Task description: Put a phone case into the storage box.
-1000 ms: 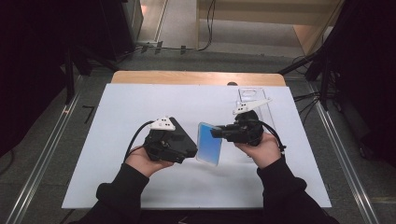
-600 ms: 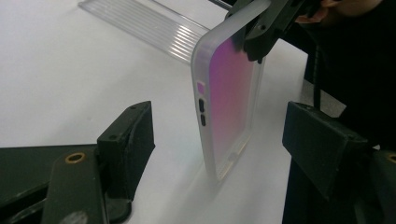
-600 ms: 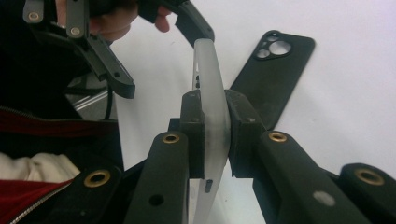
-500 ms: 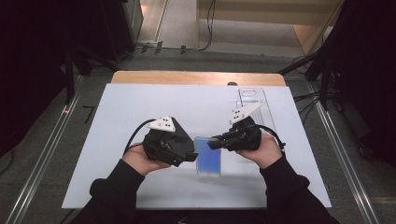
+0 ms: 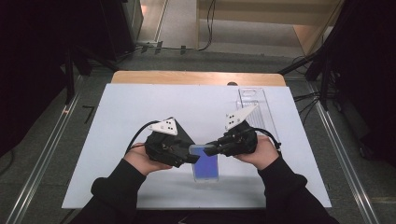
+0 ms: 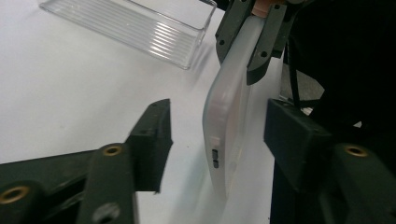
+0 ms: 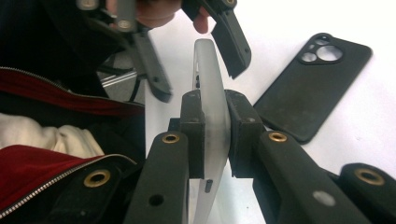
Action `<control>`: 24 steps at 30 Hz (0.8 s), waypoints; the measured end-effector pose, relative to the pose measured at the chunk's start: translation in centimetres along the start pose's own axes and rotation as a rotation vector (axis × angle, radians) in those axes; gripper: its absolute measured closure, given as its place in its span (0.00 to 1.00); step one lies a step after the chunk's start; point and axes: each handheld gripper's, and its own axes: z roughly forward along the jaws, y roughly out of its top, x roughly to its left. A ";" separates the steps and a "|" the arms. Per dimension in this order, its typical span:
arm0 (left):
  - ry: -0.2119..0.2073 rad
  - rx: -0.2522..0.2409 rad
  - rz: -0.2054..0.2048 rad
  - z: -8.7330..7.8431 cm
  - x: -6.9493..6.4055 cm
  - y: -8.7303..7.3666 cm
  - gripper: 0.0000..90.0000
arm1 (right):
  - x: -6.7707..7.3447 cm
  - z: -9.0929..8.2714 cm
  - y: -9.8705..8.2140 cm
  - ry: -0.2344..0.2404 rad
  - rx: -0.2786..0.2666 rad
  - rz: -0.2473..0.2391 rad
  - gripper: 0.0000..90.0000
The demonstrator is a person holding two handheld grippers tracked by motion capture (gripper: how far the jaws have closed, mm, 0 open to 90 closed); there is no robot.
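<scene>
Frosted, blue-faced phone (image 5: 205, 162): right hand-held gripper (image 5: 215, 148) clamps it, left (image 5: 190, 157) apparently straddles loosely.

Right gripper (image 5: 211, 150) clamped on the phone (image 5: 205, 164) – left gripper (image 6: 217, 135) astride its other end, jaws just closing, pads not touching

Black sleeves with ribbed cuffs, lower centre of the high view. Matte black left gripper (image 5: 187, 156) and right gripper (image 5: 212, 148), each topped by a grey three-cornered plate with dark dots, trailing black cables. Brass-ringed screws along the jaws.
</scene>
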 end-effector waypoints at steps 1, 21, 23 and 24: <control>-0.007 0.003 0.001 0.0 0.0 0.0 0.57 | 0.0 0.1 0.0 0.006 0.002 -0.009 0.85; -0.055 -0.008 -0.062 -0.9 0.8 -0.1 0.90 | -0.2 -0.2 -0.2 0.030 -0.077 0.020 0.60; -0.006 -0.026 -0.094 -1.3 1.1 -0.1 0.90 | -0.2 -0.4 -0.1 -0.036 -0.102 0.029 0.52; -0.006 -0.026 -0.094 -1.3 1.1 -0.1 0.90 | -0.2 -0.4 -0.1 -0.036 -0.102 0.029 0.52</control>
